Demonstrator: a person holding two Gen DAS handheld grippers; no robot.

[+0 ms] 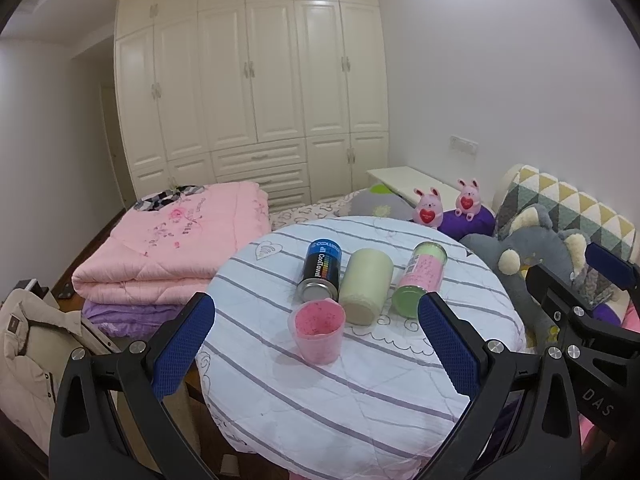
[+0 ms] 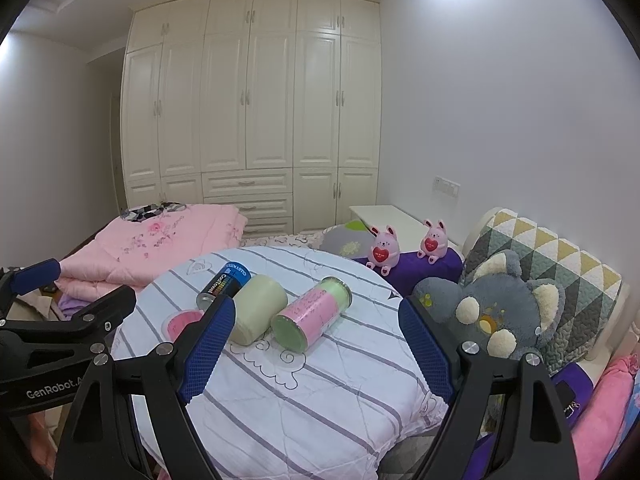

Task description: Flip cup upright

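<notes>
A pink cup stands upright on the round table with a striped cloth, its mouth facing up. Behind it three things lie on their sides: a dark blue can, a cream cup and a pink-and-green canister. My left gripper is open and empty, its blue pads either side of the pink cup but nearer to me. My right gripper is open and empty, in front of the cream cup and canister. The pink cup is partly hidden behind its left finger.
A folded pink quilt lies left of the table. A grey plush toy and two small pink bunny toys sit to the right on the bed. A beige jacket is at far left. White wardrobes line the back wall.
</notes>
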